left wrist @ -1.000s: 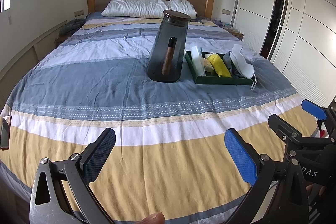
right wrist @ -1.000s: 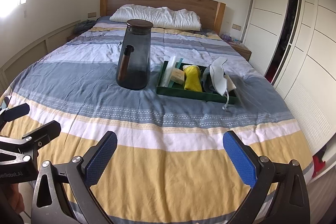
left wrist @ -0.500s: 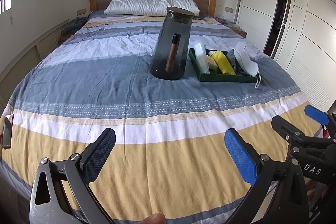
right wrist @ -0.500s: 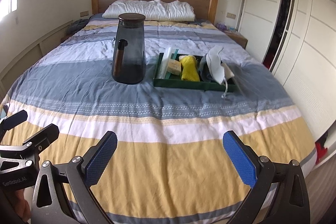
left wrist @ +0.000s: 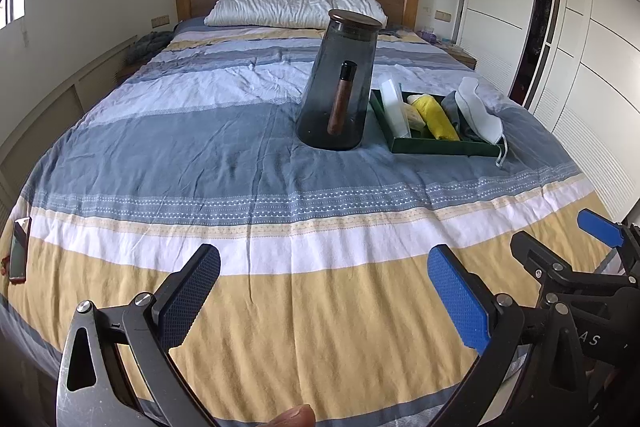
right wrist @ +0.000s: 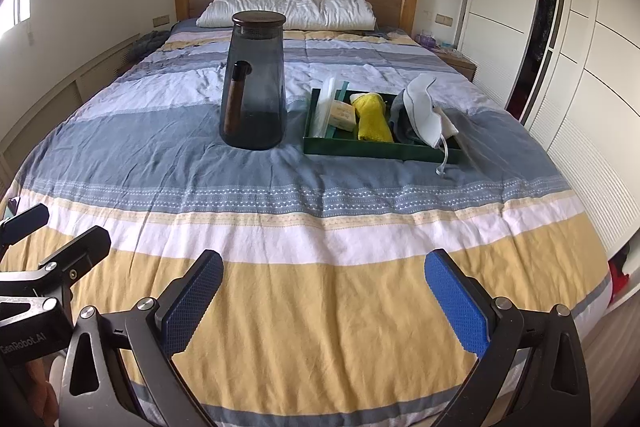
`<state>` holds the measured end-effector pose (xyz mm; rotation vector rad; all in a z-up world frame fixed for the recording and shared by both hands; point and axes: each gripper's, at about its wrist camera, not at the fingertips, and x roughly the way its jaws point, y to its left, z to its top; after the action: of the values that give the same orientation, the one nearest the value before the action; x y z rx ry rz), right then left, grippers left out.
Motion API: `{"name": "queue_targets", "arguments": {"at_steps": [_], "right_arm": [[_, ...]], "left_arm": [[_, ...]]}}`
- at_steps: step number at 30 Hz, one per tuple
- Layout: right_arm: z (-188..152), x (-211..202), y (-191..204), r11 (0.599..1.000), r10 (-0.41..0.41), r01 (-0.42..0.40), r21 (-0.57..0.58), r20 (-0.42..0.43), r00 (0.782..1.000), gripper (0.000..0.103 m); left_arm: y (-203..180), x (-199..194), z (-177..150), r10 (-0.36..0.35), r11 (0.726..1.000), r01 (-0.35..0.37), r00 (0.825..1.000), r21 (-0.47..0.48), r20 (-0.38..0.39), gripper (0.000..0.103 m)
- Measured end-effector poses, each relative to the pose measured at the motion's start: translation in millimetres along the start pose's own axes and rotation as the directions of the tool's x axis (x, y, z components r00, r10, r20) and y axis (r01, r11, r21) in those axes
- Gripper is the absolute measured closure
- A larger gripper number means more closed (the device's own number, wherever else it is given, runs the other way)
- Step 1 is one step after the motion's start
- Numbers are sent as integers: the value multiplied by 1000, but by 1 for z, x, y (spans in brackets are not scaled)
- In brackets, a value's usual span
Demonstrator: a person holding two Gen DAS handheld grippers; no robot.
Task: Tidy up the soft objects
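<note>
A dark green tray (right wrist: 380,149) (left wrist: 436,147) lies mid-bed. It holds a yellow cloth (right wrist: 373,119) (left wrist: 437,115), a pale sponge (right wrist: 342,115), a clear plastic piece (right wrist: 324,103) (left wrist: 394,107), a grey cloth (right wrist: 402,125) and a white face mask (right wrist: 422,107) (left wrist: 478,111) whose strap hangs over the rim. Left of the tray stands a smoky glass jug (right wrist: 256,83) (left wrist: 340,83) with a wooden handle. My left gripper (left wrist: 324,291) and right gripper (right wrist: 324,295) are both open and empty above the yellow stripe near the foot of the bed, far from the tray.
The striped duvet (right wrist: 320,195) covers the whole bed, with white pillows (right wrist: 288,11) at a wooden headboard. A phone (left wrist: 19,247) lies at the left edge. White wardrobe doors (right wrist: 580,67) line the right side. A bedside table (right wrist: 456,61) sits at the far right.
Both grippers have drawn back and risen slightly, so jug and tray look a little farther away. Jaws stay open. Nothing on the bed has moved.
</note>
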<state>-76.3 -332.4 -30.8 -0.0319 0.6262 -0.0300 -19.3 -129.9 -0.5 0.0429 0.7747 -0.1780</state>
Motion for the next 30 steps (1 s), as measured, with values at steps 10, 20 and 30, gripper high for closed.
{"name": "queue_targets", "arguments": {"at_steps": [10, 20, 30], "right_arm": [[-3, 0, 1, 1000, 2, -2, -6, 1, 1000, 0], [-4, 1, 2, 1000, 5, -5, -15, 2, 1000, 0], [-6, -1, 3, 1000, 1, -1, -22, 3, 1000, 0]], "left_arm": [[-3, 0, -1, -7, 1000, 7, 1000, 21, 1, 1], [-7, -5, -1, 19, 999, -20, 1000, 35, 24, 1], [-8, -9, -2, 19, 999, -20, 999, 39, 41, 1]]}}
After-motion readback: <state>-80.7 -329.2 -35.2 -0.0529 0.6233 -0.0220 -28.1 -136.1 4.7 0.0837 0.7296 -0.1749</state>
